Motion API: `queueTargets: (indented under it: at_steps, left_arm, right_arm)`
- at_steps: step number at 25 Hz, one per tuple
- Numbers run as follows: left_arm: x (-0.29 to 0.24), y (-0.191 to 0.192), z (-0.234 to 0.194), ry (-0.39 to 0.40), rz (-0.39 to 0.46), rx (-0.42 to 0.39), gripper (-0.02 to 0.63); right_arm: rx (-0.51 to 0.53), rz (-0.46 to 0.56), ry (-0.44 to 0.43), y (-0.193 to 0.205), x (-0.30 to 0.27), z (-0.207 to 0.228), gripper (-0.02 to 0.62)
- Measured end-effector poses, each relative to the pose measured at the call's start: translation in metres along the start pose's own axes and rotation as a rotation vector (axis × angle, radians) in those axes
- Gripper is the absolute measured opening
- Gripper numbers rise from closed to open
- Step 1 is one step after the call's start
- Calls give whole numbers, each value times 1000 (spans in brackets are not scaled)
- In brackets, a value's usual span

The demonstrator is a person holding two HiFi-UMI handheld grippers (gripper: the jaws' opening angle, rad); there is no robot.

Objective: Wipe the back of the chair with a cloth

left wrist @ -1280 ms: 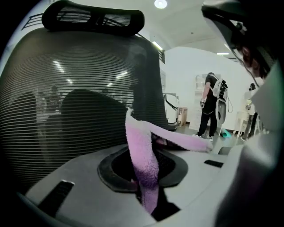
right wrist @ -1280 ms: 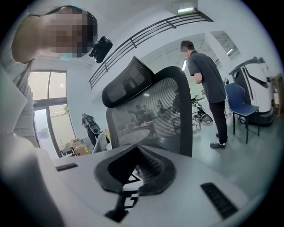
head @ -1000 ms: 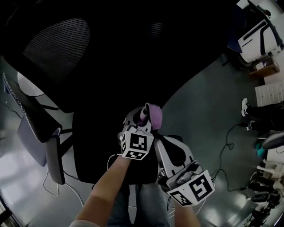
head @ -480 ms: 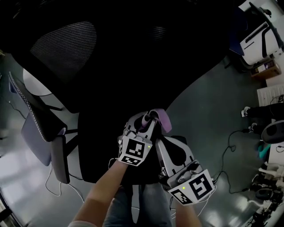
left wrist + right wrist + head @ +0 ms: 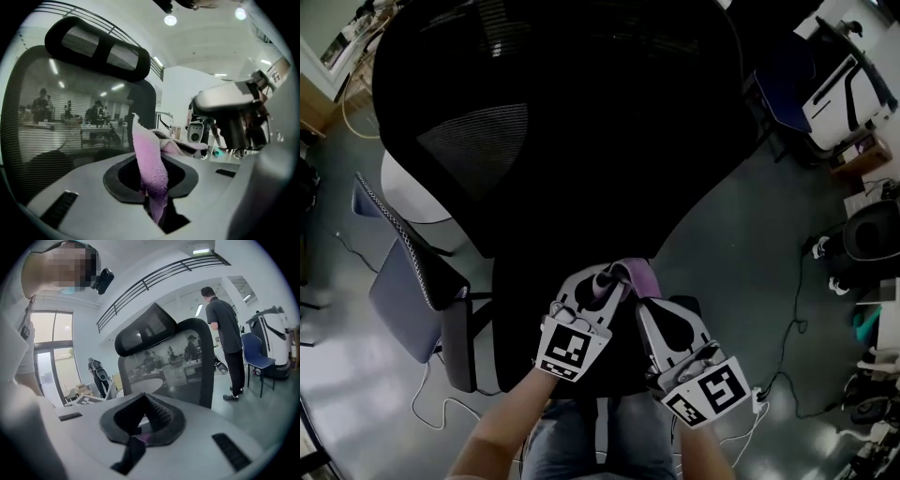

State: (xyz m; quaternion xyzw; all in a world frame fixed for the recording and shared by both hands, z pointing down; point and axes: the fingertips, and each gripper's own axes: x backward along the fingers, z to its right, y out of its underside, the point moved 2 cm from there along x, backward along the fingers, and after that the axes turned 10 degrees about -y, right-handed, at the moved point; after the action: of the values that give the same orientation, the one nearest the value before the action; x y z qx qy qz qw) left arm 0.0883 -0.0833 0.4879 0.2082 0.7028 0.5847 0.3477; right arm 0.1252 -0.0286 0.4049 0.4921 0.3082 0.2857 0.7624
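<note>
The black mesh chair back (image 5: 581, 122) fills the top of the head view, and its headrest (image 5: 98, 47) shows above the mesh (image 5: 61, 117) in the left gripper view. My left gripper (image 5: 612, 278) is shut on a purple cloth (image 5: 639, 277), low against the chair back. The cloth (image 5: 150, 173) stands up out of the closed jaws. Just to its right, my right gripper (image 5: 650, 307) is shut with nothing of its own in it. From the right gripper view, the chair (image 5: 173, 357) stands a little way ahead.
A grey chair (image 5: 417, 281) stands at the left, with cables (image 5: 422, 408) on the floor. A white machine (image 5: 839, 80) is at the top right. A standing person (image 5: 225, 329) and a blue chair (image 5: 255, 352) are beyond the mesh chair.
More of the chair back has come into the head view. Both grippers sit lower in the frame, still side by side. The cloth stays in the left gripper.
</note>
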Motion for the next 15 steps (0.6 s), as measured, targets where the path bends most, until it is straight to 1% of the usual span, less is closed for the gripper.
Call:
queueTargets:
  at_steps: [6,9,15]
  left_arm:
    - [52,-49,-4,29,44,23,75]
    - [75,-71,-11,30,73,43,75]
    - [111,-121,-18,45,115,68,76]
  right_arm:
    - [31,1,-16,-20,-3,-28,8]
    - [54,12,-31,-29,-7,-42,8]
    - [98,38,-66,-60,-10,-69,8]
